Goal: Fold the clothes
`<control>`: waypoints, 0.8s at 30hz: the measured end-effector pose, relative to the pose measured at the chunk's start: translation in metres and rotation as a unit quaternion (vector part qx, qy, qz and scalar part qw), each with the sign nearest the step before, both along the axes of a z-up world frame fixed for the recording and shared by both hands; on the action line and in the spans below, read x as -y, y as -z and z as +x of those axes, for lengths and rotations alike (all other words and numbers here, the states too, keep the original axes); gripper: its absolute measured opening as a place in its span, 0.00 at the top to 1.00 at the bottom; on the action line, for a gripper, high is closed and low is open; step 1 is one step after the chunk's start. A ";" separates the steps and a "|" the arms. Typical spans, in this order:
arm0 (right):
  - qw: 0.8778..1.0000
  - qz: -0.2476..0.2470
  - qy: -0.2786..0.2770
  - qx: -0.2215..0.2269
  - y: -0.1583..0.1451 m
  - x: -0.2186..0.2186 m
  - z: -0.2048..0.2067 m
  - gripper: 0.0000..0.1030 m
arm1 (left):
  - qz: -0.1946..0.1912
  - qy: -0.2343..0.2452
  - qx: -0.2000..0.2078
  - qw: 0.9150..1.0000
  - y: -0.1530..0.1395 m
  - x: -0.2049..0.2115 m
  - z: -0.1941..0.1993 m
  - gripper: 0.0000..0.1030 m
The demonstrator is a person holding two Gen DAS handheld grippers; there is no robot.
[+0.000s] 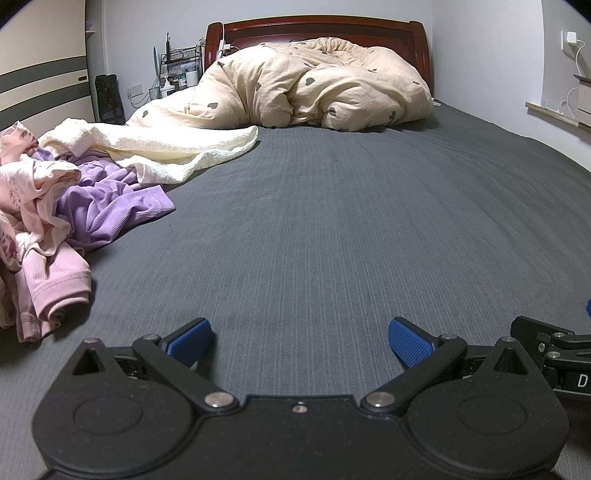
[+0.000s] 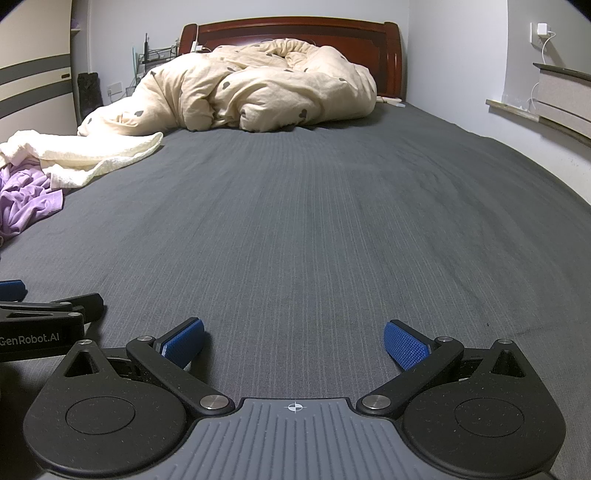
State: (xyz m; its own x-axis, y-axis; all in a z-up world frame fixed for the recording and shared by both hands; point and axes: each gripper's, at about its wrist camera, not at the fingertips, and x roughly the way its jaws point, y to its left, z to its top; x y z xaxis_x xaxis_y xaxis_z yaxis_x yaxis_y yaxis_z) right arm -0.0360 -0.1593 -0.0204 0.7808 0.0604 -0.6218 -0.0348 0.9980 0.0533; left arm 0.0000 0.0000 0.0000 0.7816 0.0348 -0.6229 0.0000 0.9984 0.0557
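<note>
A dark grey bed (image 2: 314, 221) fills a pale-walled bedroom, with a heaped cream duvet (image 2: 258, 88) by the wooden headboard (image 2: 295, 31). Crumpled clothes (image 1: 55, 206) lie at its left edge. Both the left tongs (image 1: 300, 341) and right tongs (image 2: 293, 341) gape wide, empty.

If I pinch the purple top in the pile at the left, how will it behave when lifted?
The purple top lies crumpled in soft folds, so it will probably hang limp. It looks thin and ribbed, likely light. The pink garment overlaps it, so that may drag along.
</note>
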 end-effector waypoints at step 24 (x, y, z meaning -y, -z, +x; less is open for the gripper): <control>1.000 -0.001 0.000 0.002 0.000 -0.001 -0.004 0.00 | 0.001 0.000 0.000 1.000 0.001 0.001 0.001 0.00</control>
